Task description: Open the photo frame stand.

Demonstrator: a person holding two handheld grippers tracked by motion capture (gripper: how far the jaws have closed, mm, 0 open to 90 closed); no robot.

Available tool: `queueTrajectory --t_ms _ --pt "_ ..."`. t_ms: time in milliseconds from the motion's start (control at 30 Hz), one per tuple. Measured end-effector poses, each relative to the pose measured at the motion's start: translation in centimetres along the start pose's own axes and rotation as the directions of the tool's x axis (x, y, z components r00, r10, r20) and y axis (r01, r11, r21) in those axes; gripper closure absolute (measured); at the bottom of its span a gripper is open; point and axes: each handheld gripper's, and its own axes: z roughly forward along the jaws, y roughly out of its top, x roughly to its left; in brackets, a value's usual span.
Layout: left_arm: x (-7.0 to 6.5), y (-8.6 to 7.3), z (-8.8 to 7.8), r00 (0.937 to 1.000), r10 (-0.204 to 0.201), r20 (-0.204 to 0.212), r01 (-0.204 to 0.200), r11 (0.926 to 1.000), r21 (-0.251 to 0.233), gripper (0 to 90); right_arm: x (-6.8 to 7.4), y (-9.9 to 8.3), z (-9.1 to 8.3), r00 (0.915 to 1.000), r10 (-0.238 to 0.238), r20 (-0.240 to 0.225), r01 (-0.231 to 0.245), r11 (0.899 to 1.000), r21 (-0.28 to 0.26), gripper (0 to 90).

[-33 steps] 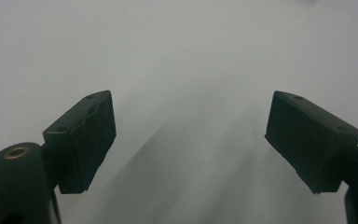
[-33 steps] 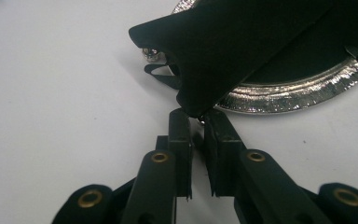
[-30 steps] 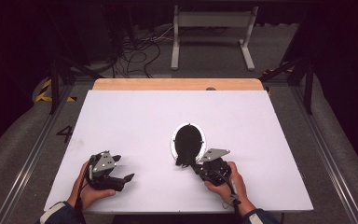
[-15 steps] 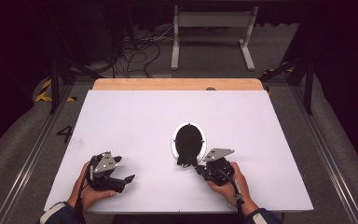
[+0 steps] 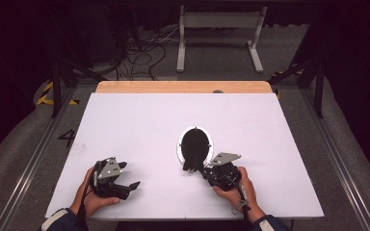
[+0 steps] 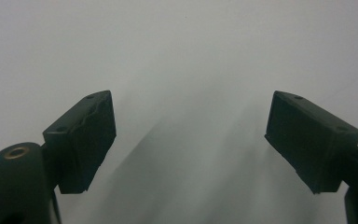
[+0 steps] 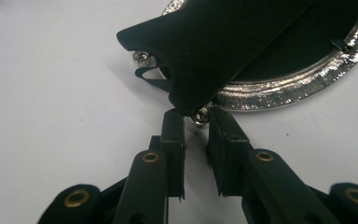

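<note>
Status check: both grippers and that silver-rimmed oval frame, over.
Left gripper open, idle on the table. Right gripper jaws just opened slightly, at the oval frame's black back stand. Nothing in the way.

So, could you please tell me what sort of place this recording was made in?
Probably a lab or studio recording bay: a white table inside a metal frame, loose cables on the grey floor behind, dark surroundings, and a silver-rimmed oval frame as the work piece.
</note>
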Motion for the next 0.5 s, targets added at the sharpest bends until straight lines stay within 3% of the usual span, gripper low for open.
queueTrajectory --t_ms 100,333,400,467,500 --pt "0.0 0.0 0.0 0.9999 -0.009 0.008 0.009 0.9999 -0.007 16.6 0.0 0.0 0.0 0.9998 0.001 -0.019 -0.002 0.999 -0.034 75.8" --pt "0.0 0.2 0.2 0.9999 -0.006 0.012 0.006 1.0 0.007 16.6 -1.0 -0.1 0.0 0.99 0.086 -0.112 -0.098 0.989 -0.106 64.0" --pt "-0.1 0.2 0.4 0.9996 -0.015 0.022 0.015 0.9999 0.005 16.6 -1.2 -0.1 0.1 0.9772 0.136 -0.163 -0.157 0.979 -0.127 60.7" --pt "-0.1 0.4 0.7 0.9987 -0.035 0.036 0.035 0.9994 0.003 16.7 -1.6 -0.1 0.4 0.9584 0.192 -0.212 -0.223 0.966 -0.133 60.6" --pt "-0.1 0.4 0.7 0.9987 -0.035 0.036 0.035 0.9994 0.003 16.8 -1.6 -0.1 0.4 0.9584 0.192 -0.212 -0.223 0.966 -0.133 60.6"
